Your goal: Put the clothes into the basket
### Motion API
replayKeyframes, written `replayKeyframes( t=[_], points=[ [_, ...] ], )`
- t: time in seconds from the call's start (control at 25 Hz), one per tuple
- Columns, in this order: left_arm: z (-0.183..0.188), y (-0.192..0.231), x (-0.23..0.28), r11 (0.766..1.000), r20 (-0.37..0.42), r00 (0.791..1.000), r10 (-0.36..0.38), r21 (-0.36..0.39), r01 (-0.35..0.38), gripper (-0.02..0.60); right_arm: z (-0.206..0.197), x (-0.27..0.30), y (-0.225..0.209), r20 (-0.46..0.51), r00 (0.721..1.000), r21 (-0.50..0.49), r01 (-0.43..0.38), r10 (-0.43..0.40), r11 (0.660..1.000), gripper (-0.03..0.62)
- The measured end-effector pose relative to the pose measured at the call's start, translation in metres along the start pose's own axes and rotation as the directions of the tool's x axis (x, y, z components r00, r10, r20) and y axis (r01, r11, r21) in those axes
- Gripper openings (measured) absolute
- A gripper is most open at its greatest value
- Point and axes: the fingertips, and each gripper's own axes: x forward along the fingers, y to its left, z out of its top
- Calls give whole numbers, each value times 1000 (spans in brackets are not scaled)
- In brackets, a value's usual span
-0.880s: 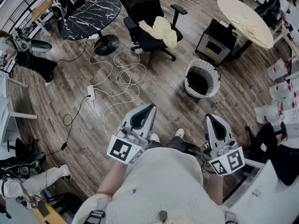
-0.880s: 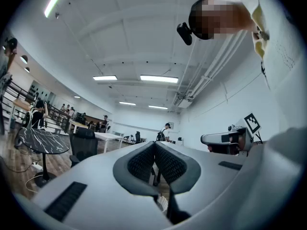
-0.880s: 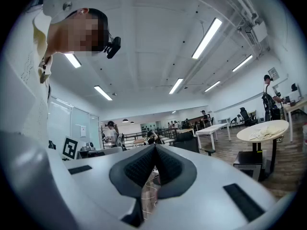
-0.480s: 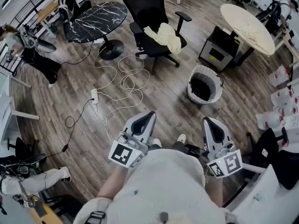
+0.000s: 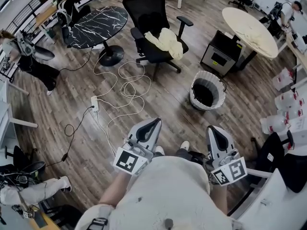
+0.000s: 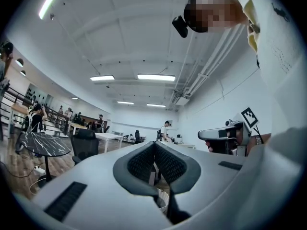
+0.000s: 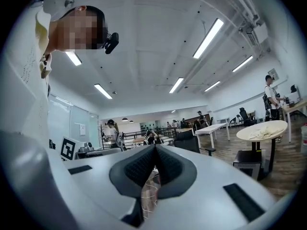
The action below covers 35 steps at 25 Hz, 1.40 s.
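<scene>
While the left gripper point(image 5: 152, 123) and right gripper point(image 5: 214, 130) hover level, jaws pressed together and empty, the pale clothes point(image 5: 167, 36) lie on the seat of the black chair point(image 5: 146, 8), well apart from the basket point(image 5: 194, 91) on the floor point(image 5: 170, 110).

head: steeply down on floor point(image 5: 168, 104) | gripper views: level, close along own fingers point(image 6: 141, 164) | shared: office chair point(image 5: 144, 8)

Fig. legend, legible txt: none | black-and-white square marker point(image 5: 127, 161) on left gripper point(image 5: 154, 121) cube: pattern only, no chars | matching square marker point(image 5: 229, 169) on right gripper point(image 5: 211, 127) cube: ditto | white plastic jugs point(image 5: 274, 123) w/ red labels: print too small | white paper notice point(image 7: 82, 129) on glass wall point(image 7: 62, 123): unreadable
</scene>
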Motion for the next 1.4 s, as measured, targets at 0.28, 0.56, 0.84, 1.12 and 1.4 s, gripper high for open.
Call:
replayKeyframes(
  t=[0.28, 0.56, 0.84, 1.12, 1.4],
  points=[
    [1, 27, -18, 998, 11, 998, 65, -25, -65, 20, 7, 20, 9, 40, 999, 13, -9, 8, 1000, 8],
    [-9, 52, -15, 992, -8, 993, 117, -56, -118, 20, 7, 38, 11, 53, 997, 11, -49, 49, 999, 9],
    [-15, 69, 4, 989, -26, 989, 144, -31, -145, 20, 0, 61, -23, 70, 996, 84, -68, 62, 994, 9],
    [-20, 113, 33, 972, -49, 972, 231, -32, -233, 20, -1, 126, -64, 44, 996, 83, -86, 82, 993, 9],
    [-16, 167, 97, 959, -34, 958, 283, -22, -284, 20, 6, 202, -109, -1, 987, 32, -161, 161, 986, 8]
  ],
)
